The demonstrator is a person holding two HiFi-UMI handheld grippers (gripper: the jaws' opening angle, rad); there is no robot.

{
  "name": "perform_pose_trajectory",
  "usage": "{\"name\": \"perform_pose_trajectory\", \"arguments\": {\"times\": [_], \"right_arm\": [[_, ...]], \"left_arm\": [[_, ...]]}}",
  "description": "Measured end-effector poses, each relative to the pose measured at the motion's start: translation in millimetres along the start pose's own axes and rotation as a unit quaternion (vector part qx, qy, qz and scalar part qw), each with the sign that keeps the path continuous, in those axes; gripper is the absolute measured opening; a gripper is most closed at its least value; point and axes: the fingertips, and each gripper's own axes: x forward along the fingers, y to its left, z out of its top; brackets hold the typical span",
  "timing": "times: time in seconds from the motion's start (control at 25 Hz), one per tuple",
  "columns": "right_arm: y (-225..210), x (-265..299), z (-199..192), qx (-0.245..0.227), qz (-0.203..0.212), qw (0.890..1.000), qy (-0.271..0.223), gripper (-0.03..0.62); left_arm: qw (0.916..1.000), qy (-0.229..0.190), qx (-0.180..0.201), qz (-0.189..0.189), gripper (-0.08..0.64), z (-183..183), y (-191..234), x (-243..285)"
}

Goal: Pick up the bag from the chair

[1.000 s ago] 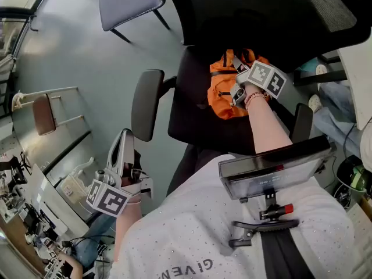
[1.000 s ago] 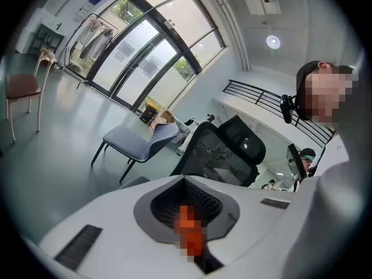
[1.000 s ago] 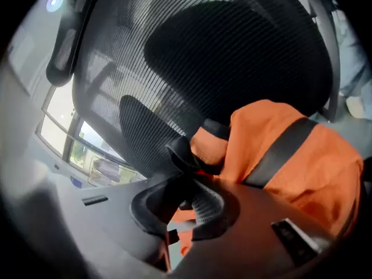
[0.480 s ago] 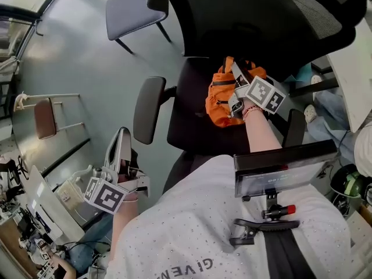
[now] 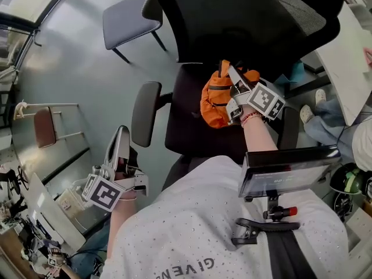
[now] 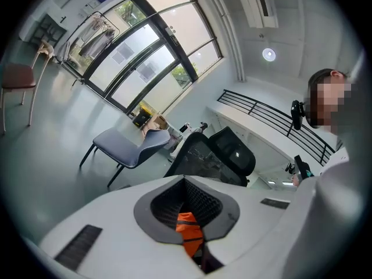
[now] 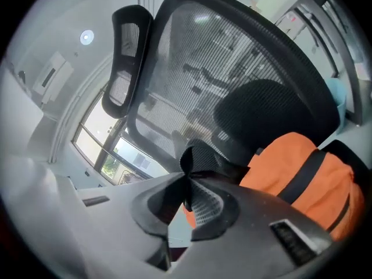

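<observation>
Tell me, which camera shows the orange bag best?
The head view: the whole orange bag shows there, held by the right tool over the chair seat. The right gripper view shows one side up close, its black strap in the shut jaws. The left gripper view shows just an orange sliver, likely the bag.

Your bag (image 5: pixel 214 100) is at 12 o'clock, over the office chair (image 5: pixel 186 118) seat and before its backrest, with your right tongs (image 5: pixel 226 68) at its top. The armrest (image 5: pixel 145 114) lies at 10 o'clock, your left tongs (image 5: pixel 121 135) just below it. A second chair (image 5: pixel 125 19) stands at 11 o'clock, the bench (image 5: pixel 343 57) at 2 o'clock.
</observation>
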Motion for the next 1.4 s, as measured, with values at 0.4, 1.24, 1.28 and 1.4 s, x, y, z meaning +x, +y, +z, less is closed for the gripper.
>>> {"name": "perform_pose_trajectory", "arguments": {"times": [0.4,1.24,1.28,1.4], "right_arm": [[41,-4,-4,-0.005,0.050,0.999,-0.021,0.017],[76,-36,-2,-0.067,0.065,0.995,-0.021,0.015],[77,-37,-2,-0.068,0.066,0.995,-0.021,0.016],[77,-38,-2,-0.078,0.063,0.995,-0.021,0.015]], "left_arm": [[0.9998,0.001,0.003,-0.019,0.000,6,9,-12],[0.9991,0.010,0.021,-0.036,0.000,-5,-6,-16],[0.9991,0.009,0.020,-0.036,0.000,-5,-6,-17],[0.9991,0.005,0.020,-0.038,0.000,-3,-6,-17]]}}
